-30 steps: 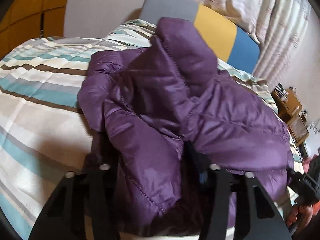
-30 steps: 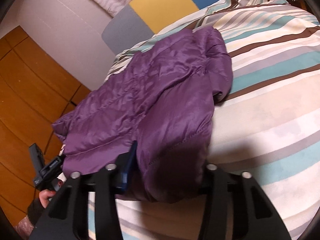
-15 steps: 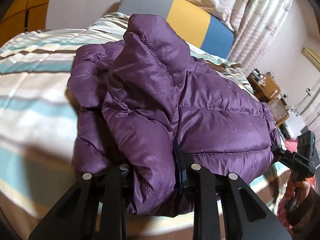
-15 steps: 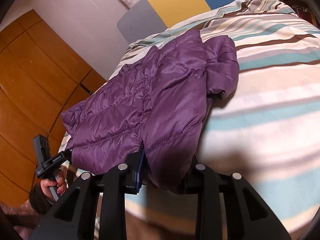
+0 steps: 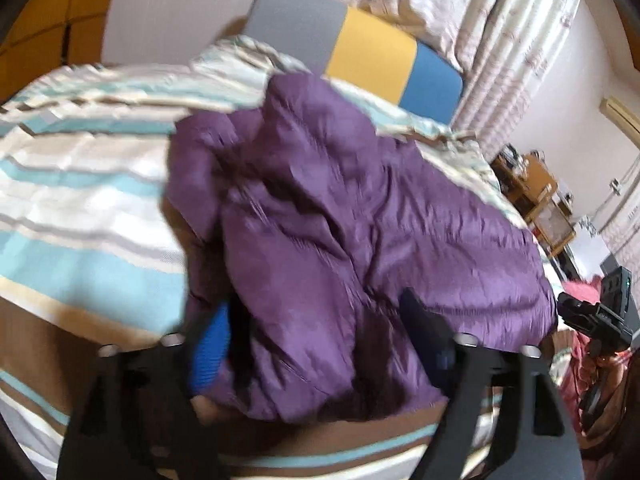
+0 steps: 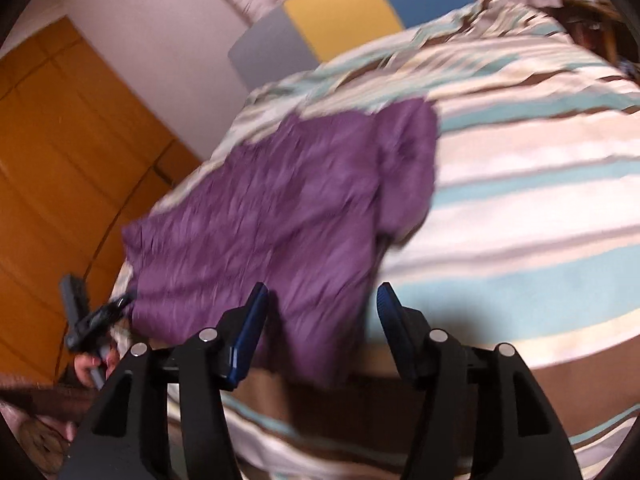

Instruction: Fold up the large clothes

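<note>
A purple puffer jacket (image 5: 340,216) lies folded in a heap on the striped bed. In the left wrist view my left gripper (image 5: 320,328) stands open, its blue pads wide apart with the jacket's near edge lying loosely between them. In the right wrist view the jacket (image 6: 280,220) lies flat near the bed's front edge. My right gripper (image 6: 320,316) is open, the jacket's corner lying between its fingers without being pinched. Both views are blurred by motion.
The striped duvet (image 6: 520,208) covers the bed. A grey, yellow and blue headboard (image 5: 360,52) stands at the far end, with curtains (image 5: 500,40) behind. Wooden wardrobe doors (image 6: 60,160) are at the left. A wooden shelf (image 5: 536,200) stands at the right.
Both grippers have opened and let go of the jacket, which has dropped onto the bed. Both have drawn back a little towards the bed's front edge.
</note>
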Demonstrator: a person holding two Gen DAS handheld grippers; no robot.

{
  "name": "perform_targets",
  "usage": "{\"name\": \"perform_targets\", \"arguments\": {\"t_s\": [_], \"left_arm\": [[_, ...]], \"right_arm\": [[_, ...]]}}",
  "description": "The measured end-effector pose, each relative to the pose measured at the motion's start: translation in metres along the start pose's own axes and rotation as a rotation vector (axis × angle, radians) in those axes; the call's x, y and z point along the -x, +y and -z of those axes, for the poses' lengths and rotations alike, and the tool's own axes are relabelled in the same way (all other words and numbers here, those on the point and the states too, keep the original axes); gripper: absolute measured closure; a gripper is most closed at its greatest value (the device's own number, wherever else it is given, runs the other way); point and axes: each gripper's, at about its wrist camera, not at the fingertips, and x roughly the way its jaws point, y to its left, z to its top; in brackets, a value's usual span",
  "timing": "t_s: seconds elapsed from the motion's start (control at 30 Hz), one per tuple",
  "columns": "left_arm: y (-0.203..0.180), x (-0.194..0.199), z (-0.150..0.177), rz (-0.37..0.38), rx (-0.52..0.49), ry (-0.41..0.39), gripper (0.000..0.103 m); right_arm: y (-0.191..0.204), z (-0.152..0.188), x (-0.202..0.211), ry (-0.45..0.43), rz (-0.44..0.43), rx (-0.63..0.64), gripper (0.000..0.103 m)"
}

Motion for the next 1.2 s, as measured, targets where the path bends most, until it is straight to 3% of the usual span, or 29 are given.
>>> {"name": "perform_targets", "arguments": {"t_s": [0.07, 0.13, 0.23, 0.37, 0.4, 0.43, 0.47, 0.53, 0.57, 0.6, 0.73, 0.87, 1.0, 1.2], "left_arm": [[0.002, 0.0, -0.008, -0.019, -0.023, -0.009, 0.02], [0.002, -0.006, -0.023, -0.055, -0.055, -0.009, 0.02], [0.001, -0.025, -0.046, -0.073, -0.088, 0.022, 0.016], [0.005, -0.054, -0.067, -0.098, -0.094, 0.054, 0.016], [0.008, -0.06, -0.068, -0.09, -0.074, 0.077, 0.02], [0.011, -0.06, -0.063, -0.078, -0.05, 0.093, 0.028], [0.01, -0.058, -0.062, -0.058, -0.035, 0.101, 0.05], [0.004, -0.05, -0.061, -0.028, -0.016, 0.1, 0.071], [0.0, -0.044, -0.06, -0.025, -0.023, 0.087, 0.082], [-0.005, -0.036, -0.062, -0.038, -0.04, 0.063, 0.086], [-0.021, -0.01, -0.081, -0.07, -0.054, -0.047, 0.09], [-0.026, -0.005, -0.115, -0.088, 0.023, -0.169, 0.09], [-0.03, -0.026, -0.143, -0.115, 0.102, -0.237, 0.09], [-0.033, -0.067, -0.155, -0.226, 0.076, -0.273, 0.09]], "right_arm": [[-0.003, -0.015, 0.0, -0.044, 0.001, -0.016, 0.036], [0.001, -0.031, -0.009, -0.067, 0.013, -0.001, 0.035], [0.011, -0.05, -0.03, -0.064, 0.025, 0.033, 0.025], [0.02, -0.058, -0.065, -0.025, 0.079, 0.089, 0.024], [0.024, -0.06, -0.075, -0.01, 0.086, 0.105, 0.026], [0.028, -0.057, -0.083, 0.005, 0.099, 0.125, 0.038], [0.034, -0.054, -0.086, 0.016, 0.112, 0.151, 0.056], [0.049, -0.044, -0.083, 0.013, 0.104, 0.208, 0.078], [0.054, -0.041, -0.076, -0.001, 0.098, 0.232, 0.084], [0.057, -0.038, -0.073, -0.012, 0.097, 0.245, 0.086], [0.078, -0.059, -0.046, -0.119, 0.083, 0.282, 0.09], [0.088, -0.089, -0.039, -0.221, 0.092, 0.244, 0.09], [0.083, -0.112, -0.057, -0.272, 0.114, 0.191, 0.09], [0.07, -0.13, -0.097, -0.304, 0.184, 0.138, 0.09]]}}
